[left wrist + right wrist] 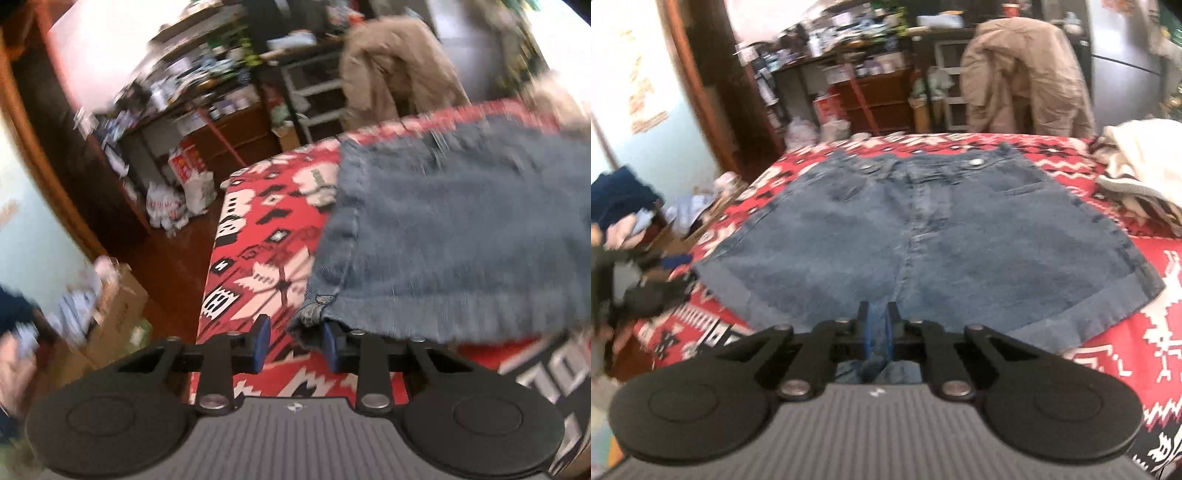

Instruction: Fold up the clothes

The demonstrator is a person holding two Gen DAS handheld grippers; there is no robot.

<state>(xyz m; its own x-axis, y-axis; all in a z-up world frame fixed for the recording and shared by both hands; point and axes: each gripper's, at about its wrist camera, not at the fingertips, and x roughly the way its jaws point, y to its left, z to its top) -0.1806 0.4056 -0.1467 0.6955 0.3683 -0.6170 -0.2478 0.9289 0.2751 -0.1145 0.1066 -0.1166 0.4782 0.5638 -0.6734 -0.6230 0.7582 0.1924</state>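
Blue denim shorts point(923, 236) lying spread flat, front side up, on a red patterned blanket point(1167, 280) covering the tabletop. Waistband with two metal buttons sitting at the far edge, fly seam running down the middle, front pocket showing on the right side. Both leg hems rolled into cuffs, pointing toward the near edge. Crotch area at the near middle bunching up off the cloth. In the left wrist view the shorts point(461, 229) appearing blurred, the near left cuff corner slightly lifting and fraying.
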